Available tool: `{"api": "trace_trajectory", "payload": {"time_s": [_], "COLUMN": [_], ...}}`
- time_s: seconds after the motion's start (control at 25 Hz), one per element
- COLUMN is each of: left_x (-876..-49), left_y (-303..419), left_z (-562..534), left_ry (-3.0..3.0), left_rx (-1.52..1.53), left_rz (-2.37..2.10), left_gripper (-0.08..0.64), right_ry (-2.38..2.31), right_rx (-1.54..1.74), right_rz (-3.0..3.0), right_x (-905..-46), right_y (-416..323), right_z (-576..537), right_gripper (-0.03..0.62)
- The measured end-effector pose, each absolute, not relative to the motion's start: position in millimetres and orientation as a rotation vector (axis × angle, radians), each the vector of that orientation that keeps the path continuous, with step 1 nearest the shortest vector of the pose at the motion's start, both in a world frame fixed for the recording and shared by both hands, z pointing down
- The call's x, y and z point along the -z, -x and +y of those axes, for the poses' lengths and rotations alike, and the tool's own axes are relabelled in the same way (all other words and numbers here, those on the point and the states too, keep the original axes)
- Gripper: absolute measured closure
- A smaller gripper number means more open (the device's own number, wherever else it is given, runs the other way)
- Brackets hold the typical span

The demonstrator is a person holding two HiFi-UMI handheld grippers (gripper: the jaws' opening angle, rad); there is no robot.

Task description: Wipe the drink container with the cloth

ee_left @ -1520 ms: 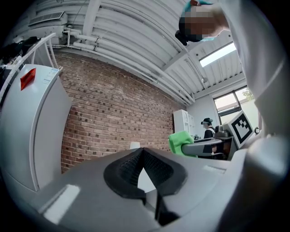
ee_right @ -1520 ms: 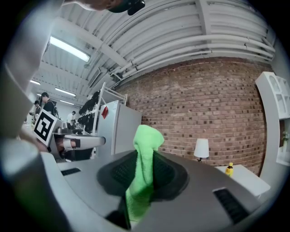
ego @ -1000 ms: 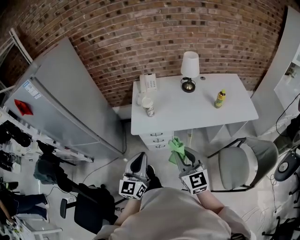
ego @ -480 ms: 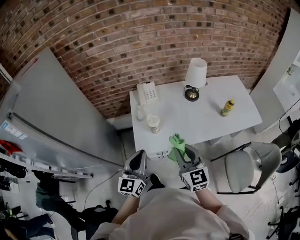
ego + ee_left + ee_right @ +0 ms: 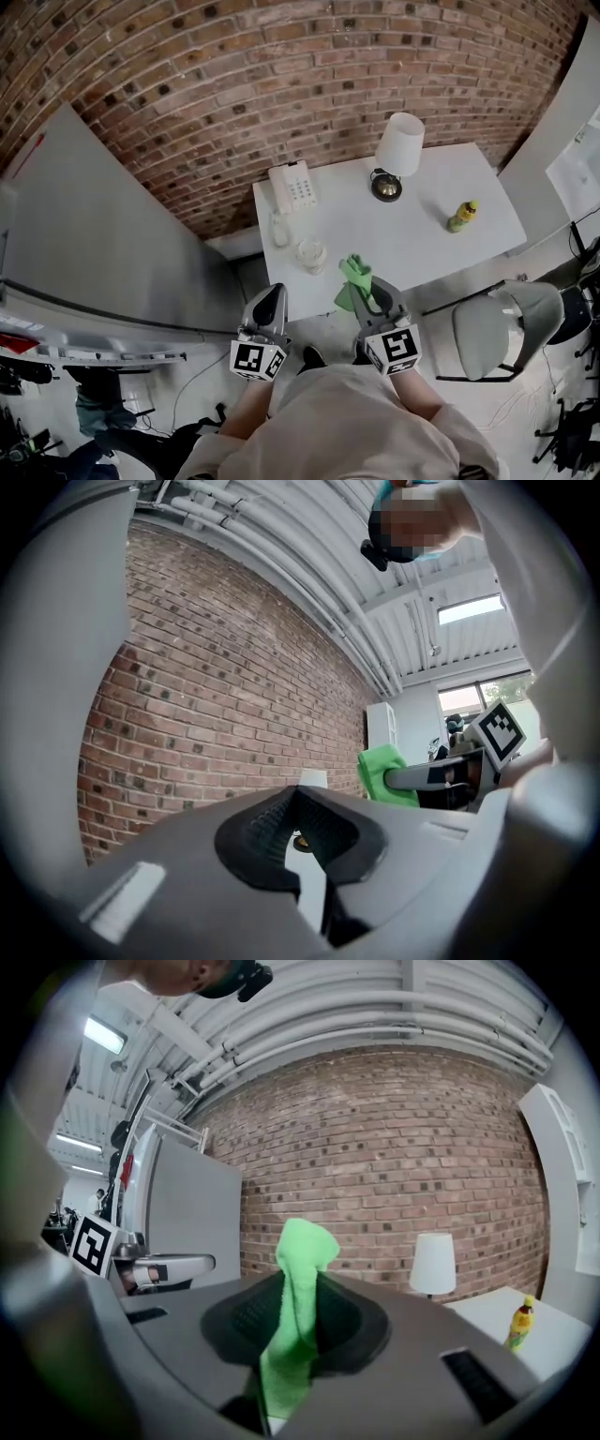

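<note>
The right gripper (image 5: 372,289) is clamping the green cloth (image 5: 352,277) and the left gripper (image 5: 270,300), jaws together and empty, is hovering short of the table (image 5: 375,234), where the drink bottle (image 5: 461,217) is standing, apparently unwiped.

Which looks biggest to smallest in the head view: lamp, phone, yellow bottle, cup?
1. lamp, shade plus base
2. phone
3. bottle and cup: look about alike, so not ranked against each other.
All four stand on the same white table.
</note>
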State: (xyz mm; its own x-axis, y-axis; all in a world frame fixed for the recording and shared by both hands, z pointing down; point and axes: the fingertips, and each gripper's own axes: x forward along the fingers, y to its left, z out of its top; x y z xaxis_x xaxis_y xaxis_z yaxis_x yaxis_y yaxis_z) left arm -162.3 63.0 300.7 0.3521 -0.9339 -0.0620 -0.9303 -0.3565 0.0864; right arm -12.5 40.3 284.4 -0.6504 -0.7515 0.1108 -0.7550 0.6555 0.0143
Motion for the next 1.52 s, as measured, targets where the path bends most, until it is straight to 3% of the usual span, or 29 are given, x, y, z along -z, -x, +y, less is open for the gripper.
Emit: {"api": "trace_trajectory", "payload": {"time_s": [0.68,1.52], "left_x": [-322,-403], "left_y": [147,151], "left_z": [1,-49], "left_ry": [-2.449,-2.396], "left_rx": [0.063,-0.014], "left_rz": [-1.83,-1.755], "left_gripper": [0.552,0.551], "right_ry": [-1.101,-1.025], "right_rx": [-0.086,-0.447], "right_rz": [-2.755,-2.683], "right_x": [-322,-448], "right_y": [2,42], "right_z": [-25,-69], "right_gripper": [0.526,0.526]}}
